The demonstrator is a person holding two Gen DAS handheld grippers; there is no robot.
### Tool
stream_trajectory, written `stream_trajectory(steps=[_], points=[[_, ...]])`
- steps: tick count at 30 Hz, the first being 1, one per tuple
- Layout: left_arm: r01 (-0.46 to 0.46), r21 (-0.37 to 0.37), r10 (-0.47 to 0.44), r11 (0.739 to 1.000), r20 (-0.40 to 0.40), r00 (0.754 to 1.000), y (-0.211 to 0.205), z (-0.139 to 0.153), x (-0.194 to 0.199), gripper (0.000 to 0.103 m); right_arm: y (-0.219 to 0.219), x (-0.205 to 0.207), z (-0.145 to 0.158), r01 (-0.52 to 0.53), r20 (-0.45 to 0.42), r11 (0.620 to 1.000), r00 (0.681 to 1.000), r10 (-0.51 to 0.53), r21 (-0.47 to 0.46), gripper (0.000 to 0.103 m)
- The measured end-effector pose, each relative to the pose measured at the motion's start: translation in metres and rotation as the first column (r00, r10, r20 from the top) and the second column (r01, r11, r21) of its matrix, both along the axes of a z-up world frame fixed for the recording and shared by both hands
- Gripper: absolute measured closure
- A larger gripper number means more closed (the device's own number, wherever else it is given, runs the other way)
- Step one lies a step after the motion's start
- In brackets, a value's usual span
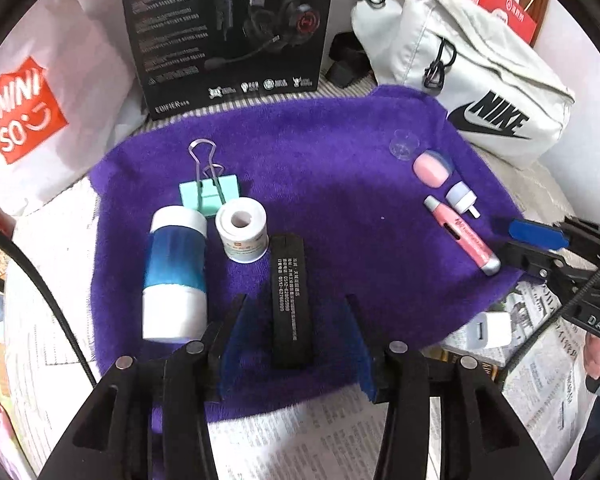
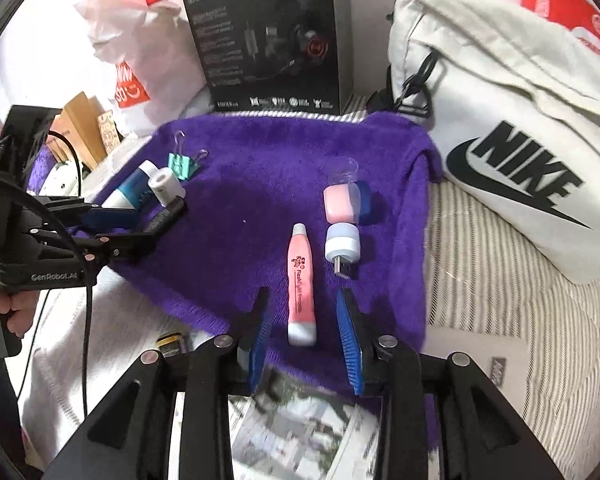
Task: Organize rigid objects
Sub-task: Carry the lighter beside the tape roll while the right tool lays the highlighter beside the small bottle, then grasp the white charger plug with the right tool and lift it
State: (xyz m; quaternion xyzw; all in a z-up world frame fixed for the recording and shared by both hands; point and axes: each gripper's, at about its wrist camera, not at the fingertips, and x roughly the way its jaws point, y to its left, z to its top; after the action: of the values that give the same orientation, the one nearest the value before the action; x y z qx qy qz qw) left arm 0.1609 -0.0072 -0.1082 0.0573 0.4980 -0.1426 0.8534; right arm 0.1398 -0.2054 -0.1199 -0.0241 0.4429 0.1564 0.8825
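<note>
A purple towel (image 1: 320, 168) holds two groups of objects. On its left lie a blue-and-white cylinder (image 1: 175, 274), a white tape roll (image 1: 242, 230), a mint binder clip (image 1: 209, 192) and a black bar (image 1: 290, 300). My left gripper (image 1: 292, 320) is open, its jaws on either side of the black bar's near end. On the right lie a pink tube (image 2: 301, 284), a pink-and-blue case (image 2: 346, 202) and a small lilac-and-white USB plug (image 2: 341, 246). My right gripper (image 2: 304, 328) is open around the pink tube's near end.
A black headset box (image 1: 228, 28) stands behind the towel. A white Nike bag (image 1: 480, 76) lies at the right and a white Miniso bag (image 1: 40, 112) at the left. Newspaper (image 2: 300, 428) and a white charger (image 1: 490, 330) lie at the near edge.
</note>
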Motion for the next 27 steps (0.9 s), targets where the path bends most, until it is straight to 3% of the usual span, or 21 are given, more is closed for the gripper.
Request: stream_trajectory(steps=[6,14,27], points=[[-0.009,-0.013,0.01,1.0,0.057,0.998,0.004,0.022,-0.022,0.052,-0.003,-0.034,0.017,-0.016,0.028,0.999,0.999,0.015,0.041,0.069],[-0.035,-0.05,0.038,0.998,0.056,0.998,0.013,0.024,-0.046,0.052,0.014,-0.06,0.008,-0.093,0.005,0.996,0.996,0.093,0.008,0.065],[-0.044,-0.07,0.048,0.997,0.05,0.998,0.026,0.021,-0.069,0.052,0.034,-0.054,-0.018,-0.154,-0.007,0.987,0.988,0.154,-0.047,0.065]])
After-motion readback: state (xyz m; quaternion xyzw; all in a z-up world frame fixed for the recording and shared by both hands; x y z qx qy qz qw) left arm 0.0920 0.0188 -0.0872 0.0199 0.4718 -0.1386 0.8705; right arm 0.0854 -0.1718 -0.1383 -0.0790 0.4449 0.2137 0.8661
